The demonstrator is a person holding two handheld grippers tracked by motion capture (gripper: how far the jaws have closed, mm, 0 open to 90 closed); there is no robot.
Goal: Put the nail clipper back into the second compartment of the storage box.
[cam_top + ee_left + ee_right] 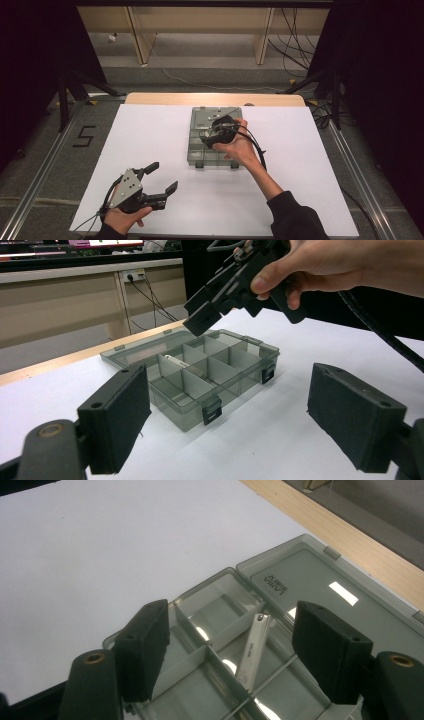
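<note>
Lower left of the high view, the left gripper [161, 179] rests on the table [150, 140], jaws released. At centre, the right gripper [230, 655] tilts down over the organizer box [197, 150], jaws spread, empty, above a white strip [252, 650].

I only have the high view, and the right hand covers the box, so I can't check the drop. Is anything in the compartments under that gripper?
Observer: Yes. A slim white stick-like piece lies in the organizer box, one end propped on a divider.
Operator: Is the right gripper gripping it?
Observer: No. The right gripper is open above it, the pads touching nothing.
Operator: Are the other compartments filled?
Observer: The ones visible in the left gripper view look empty.
Operator: And the left gripper?
Observer: The left gripper is open, nothing between its pads, pointed at the box's latches.
</note>
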